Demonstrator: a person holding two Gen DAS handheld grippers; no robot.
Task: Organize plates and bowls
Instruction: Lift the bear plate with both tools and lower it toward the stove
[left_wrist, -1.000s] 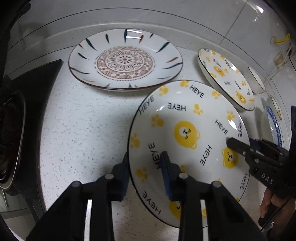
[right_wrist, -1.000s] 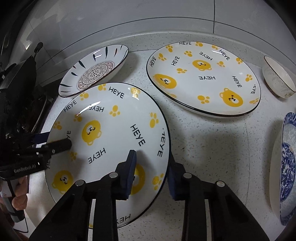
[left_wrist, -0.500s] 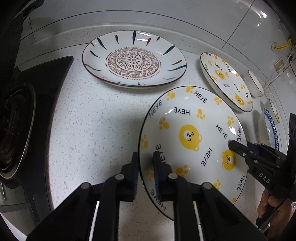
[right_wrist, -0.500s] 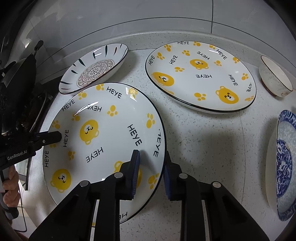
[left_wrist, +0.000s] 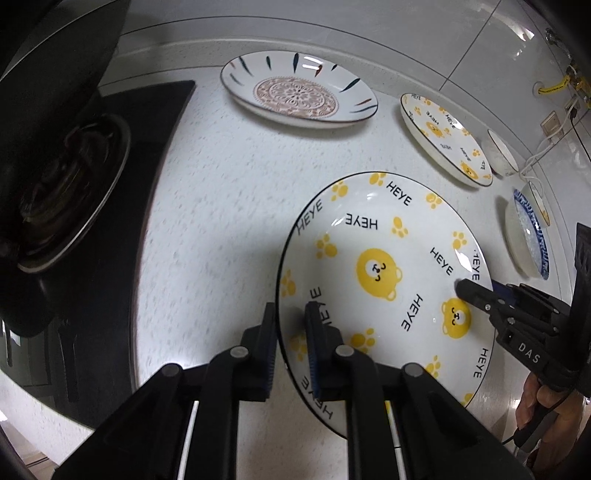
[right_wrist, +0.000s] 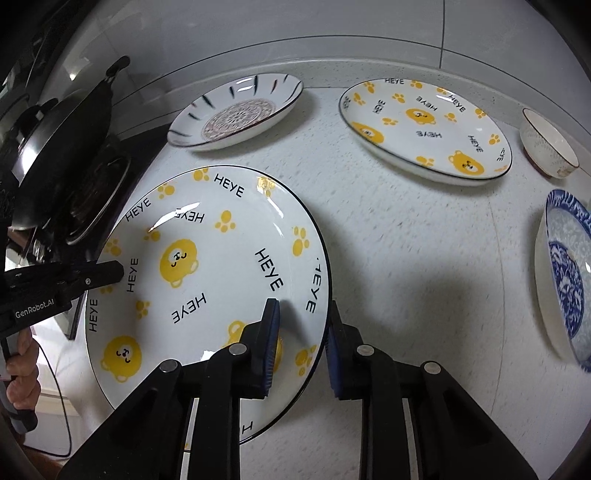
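Both the left gripper (left_wrist: 290, 332) and right gripper (right_wrist: 301, 339) pinch opposite rims of one bear plate (right_wrist: 207, 280), while its twin (right_wrist: 424, 129), the mandala plate (right_wrist: 236, 110), the blue dish (right_wrist: 569, 280) and the bowl (right_wrist: 546, 147) lie unsorted.

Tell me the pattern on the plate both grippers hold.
Yellow bears, paw prints and black HEYE lettering on the white plate, clearest in the right wrist view.

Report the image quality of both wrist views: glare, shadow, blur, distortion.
Left wrist view: glare streaks on the held bear plate and the wall tiles; speckled counter smeared by motion; stove dark. Right wrist view: highlights on the same plate's rim, a soft shadow on the counter, fisheye bending the wall joint.
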